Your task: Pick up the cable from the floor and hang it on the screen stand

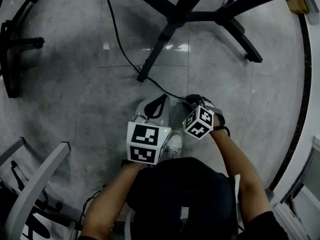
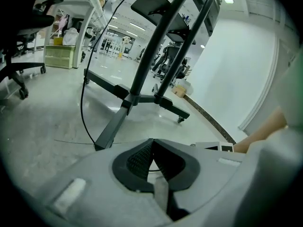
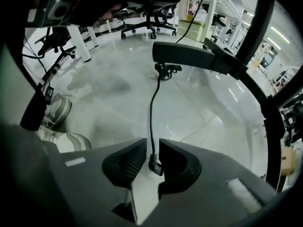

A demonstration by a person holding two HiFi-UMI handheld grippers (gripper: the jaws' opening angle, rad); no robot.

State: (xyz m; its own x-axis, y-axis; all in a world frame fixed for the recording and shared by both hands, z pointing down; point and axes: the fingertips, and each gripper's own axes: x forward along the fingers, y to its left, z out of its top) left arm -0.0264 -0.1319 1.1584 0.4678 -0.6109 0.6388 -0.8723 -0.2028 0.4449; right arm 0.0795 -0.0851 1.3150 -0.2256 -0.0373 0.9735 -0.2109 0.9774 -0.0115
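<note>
A thin black cable [image 1: 122,49] runs over the grey floor from the top of the head view, past a leg of the black screen stand [image 1: 175,14], to just in front of me. Its plug end [image 3: 154,163] lies on the floor between the jaws of my right gripper [image 3: 152,145], which points steeply down. Those jaws stand apart, and the plug sits close to the right pad without being squeezed. My left gripper [image 2: 151,143] hovers low beside it at the left, fingertips together, holding nothing. The stand's legs [image 2: 137,96] and the cable [image 2: 83,103] rise ahead of it.
An office chair base [image 1: 15,44] stands at the far left and a white table leg [image 1: 35,184] at the lower left. My shoes [image 3: 57,112] are right beside the grippers. A stand leg with a caster [image 3: 165,70] lies beyond the plug. A dark floor strip [image 1: 300,84] borders the right wall.
</note>
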